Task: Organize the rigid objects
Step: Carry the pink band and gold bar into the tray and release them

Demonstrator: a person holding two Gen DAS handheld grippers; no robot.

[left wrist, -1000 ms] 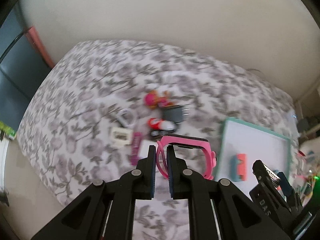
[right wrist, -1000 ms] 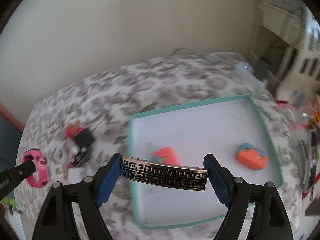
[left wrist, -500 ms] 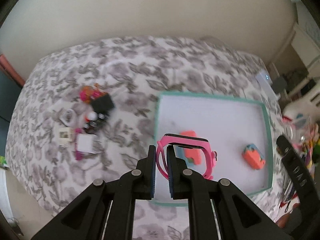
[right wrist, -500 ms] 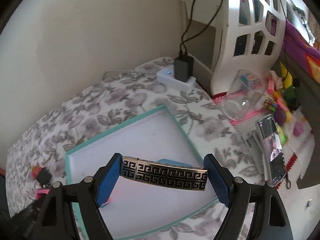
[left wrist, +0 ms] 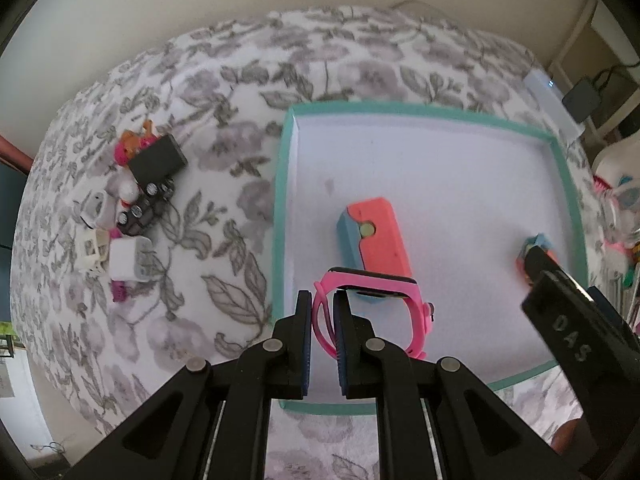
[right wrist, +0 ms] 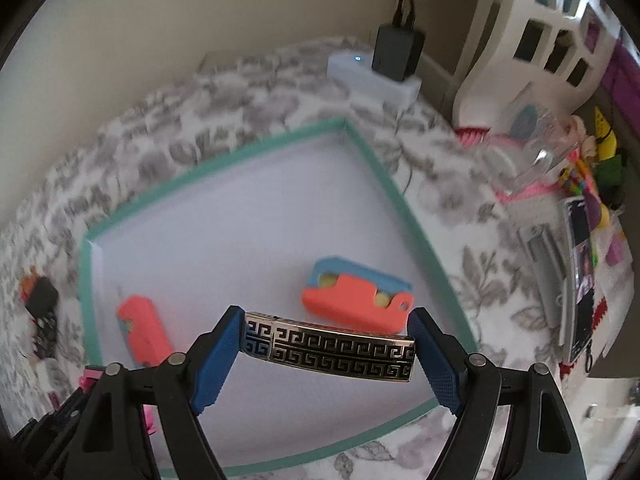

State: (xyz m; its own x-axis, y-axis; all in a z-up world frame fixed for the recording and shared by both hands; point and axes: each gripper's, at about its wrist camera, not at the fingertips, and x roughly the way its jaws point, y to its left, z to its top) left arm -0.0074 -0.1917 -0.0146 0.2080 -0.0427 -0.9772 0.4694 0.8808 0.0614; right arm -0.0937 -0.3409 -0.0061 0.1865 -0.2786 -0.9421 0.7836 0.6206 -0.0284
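Right wrist view centres the teal tray holding two coral-and-blue cases, right gripper clamping a patterned bracelet, left gripper pinching a pink watch.

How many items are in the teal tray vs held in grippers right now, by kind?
Orange-and-blue blocks in the teal tray: 2, one toward the tray's right side, one toward its left.
Pink watch held by left gripper: 1
Metal key-pattern bar held by right gripper: 1
Total: 4
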